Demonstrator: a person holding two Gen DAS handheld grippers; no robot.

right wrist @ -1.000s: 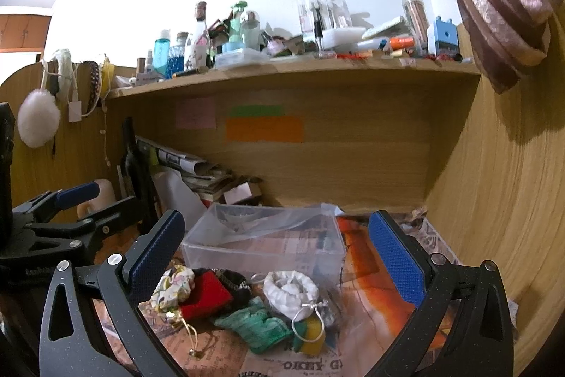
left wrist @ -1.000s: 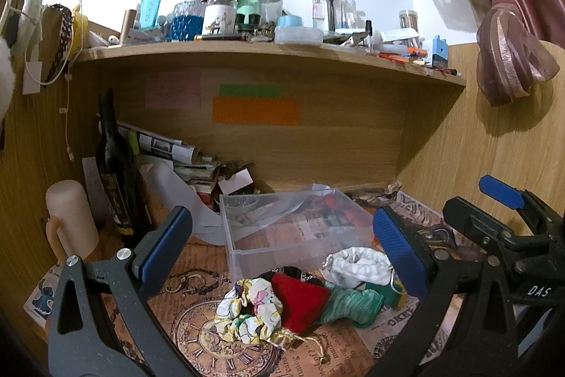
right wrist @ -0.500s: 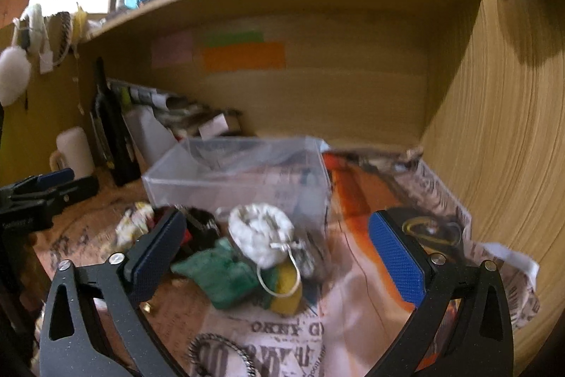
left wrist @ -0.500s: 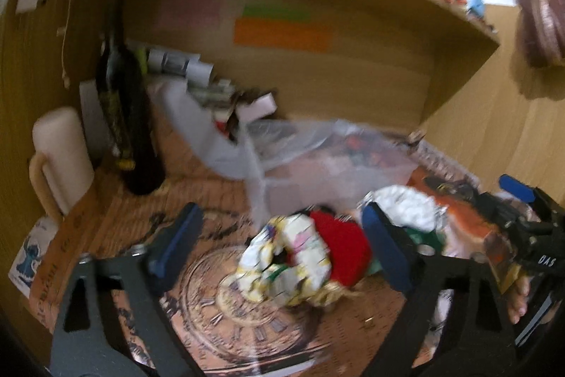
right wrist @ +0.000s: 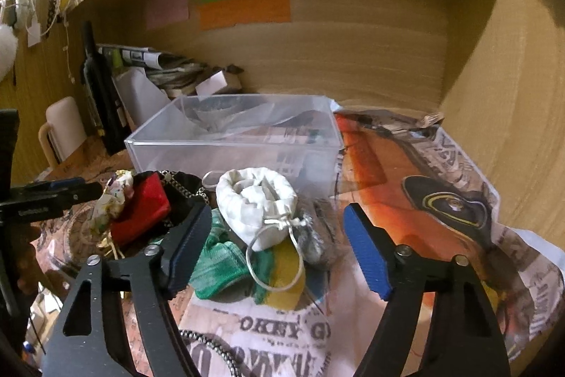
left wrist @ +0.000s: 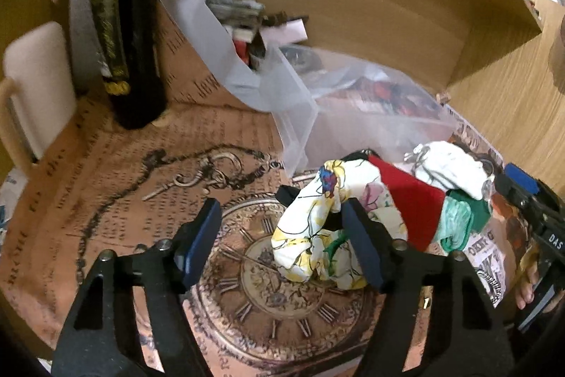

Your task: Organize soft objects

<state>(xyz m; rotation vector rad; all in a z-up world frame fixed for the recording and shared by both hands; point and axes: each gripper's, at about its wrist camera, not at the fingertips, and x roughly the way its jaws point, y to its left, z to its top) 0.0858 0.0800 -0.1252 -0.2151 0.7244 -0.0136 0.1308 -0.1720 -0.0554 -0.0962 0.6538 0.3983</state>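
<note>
A pile of soft things lies in front of a clear plastic box [left wrist: 300,115] [right wrist: 233,143]: a floral scrunchie [left wrist: 310,228] [right wrist: 113,200], a red pouch [left wrist: 413,200] [right wrist: 141,207], a green scrunchie [left wrist: 455,221] [right wrist: 219,264] and a white drawstring pouch [left wrist: 448,165] [right wrist: 254,200]. My left gripper [left wrist: 282,242] is open, its right finger over the floral scrunchie. My right gripper [right wrist: 279,249] is open just before the white pouch and green scrunchie, which lie between its fingers.
A dark bottle [left wrist: 123,34] [right wrist: 102,94] and a cream mug [left wrist: 31,87] [right wrist: 63,126] stand at the left. Papers and a plastic bag [left wrist: 208,23] lie behind the box. Wooden walls [right wrist: 512,94] close the right and back. Printed paper [left wrist: 106,200] covers the desk.
Both grippers have tilted down and moved in toward the pile. The left one now reaches the floral scrunchie; the right one now reaches the white pouch.
</note>
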